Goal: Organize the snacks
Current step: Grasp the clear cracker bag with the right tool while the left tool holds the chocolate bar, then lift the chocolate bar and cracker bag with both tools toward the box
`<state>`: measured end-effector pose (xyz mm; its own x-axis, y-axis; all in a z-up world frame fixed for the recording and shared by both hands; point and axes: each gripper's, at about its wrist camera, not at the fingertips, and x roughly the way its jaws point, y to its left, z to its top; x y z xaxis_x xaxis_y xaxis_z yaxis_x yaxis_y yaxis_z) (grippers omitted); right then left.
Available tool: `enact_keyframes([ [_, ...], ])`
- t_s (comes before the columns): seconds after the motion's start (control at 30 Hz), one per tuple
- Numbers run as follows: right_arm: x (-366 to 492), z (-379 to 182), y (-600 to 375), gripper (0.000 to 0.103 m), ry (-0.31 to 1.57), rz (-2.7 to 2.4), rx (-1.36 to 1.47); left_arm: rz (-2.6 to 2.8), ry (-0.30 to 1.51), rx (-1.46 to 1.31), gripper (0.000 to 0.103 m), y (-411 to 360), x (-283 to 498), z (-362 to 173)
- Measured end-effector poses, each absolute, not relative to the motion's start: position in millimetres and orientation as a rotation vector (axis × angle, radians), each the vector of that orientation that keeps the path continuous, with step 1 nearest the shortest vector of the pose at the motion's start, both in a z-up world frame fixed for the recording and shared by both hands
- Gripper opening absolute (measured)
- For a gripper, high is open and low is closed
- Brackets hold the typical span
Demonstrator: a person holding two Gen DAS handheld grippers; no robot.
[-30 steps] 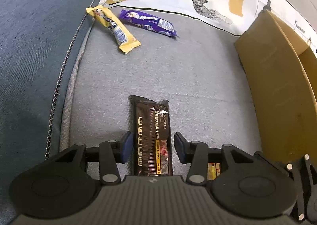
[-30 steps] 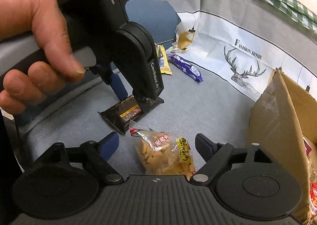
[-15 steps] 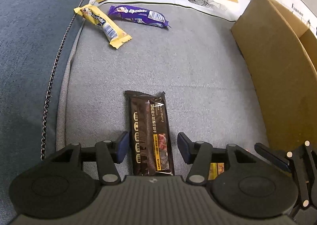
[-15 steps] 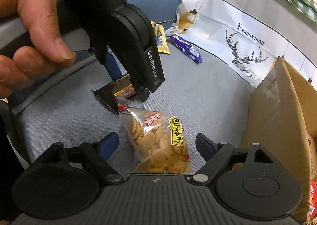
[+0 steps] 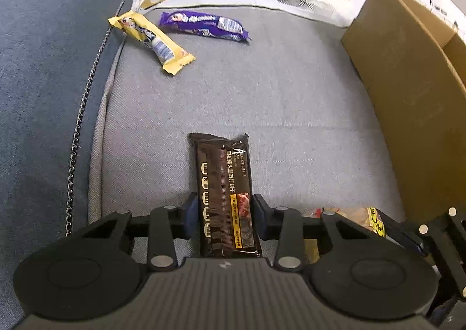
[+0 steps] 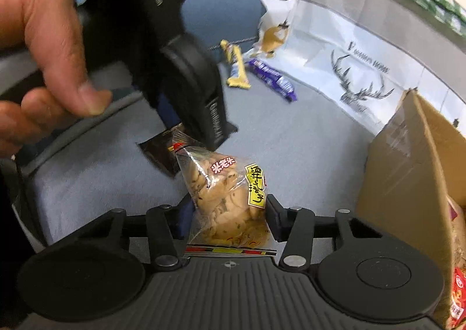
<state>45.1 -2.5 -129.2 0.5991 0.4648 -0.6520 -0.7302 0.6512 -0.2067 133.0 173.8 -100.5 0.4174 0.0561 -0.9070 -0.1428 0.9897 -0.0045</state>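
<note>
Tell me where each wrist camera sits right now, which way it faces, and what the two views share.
Left wrist: on the left gripper, looking steeply down at the dark biscuit bar its pads press on; only its own fingers show.
Right wrist: on the right gripper, angled down across the cushion, pads closed on the clear cracker bag; a hand shows.
Shared: bar, yellow and purple bars, cardboard box.

Left gripper [image 5: 224, 215]: matt black plastic, ribbed housing. Between its fingers, dark bar [image 5: 224, 190], glossy foil-like wrap. Ahead, cushion [image 5: 262, 103]: grey woven cloth, matt. Right of it, box [image 5: 407, 103]: plain brown cardboard, matt. Between the right gripper [image 6: 228, 215] fingers, cracker bag [image 6: 224, 199]: clear glossy film.
</note>
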Motion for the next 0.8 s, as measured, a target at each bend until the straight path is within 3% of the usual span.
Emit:
enact_keyframes([
  [0.8,49.0,-140.9,5.4,0.053,0.649,0.655,-0.527,0.132,1.151,-0.034,0.043,172.3,130.6,-105.6],
])
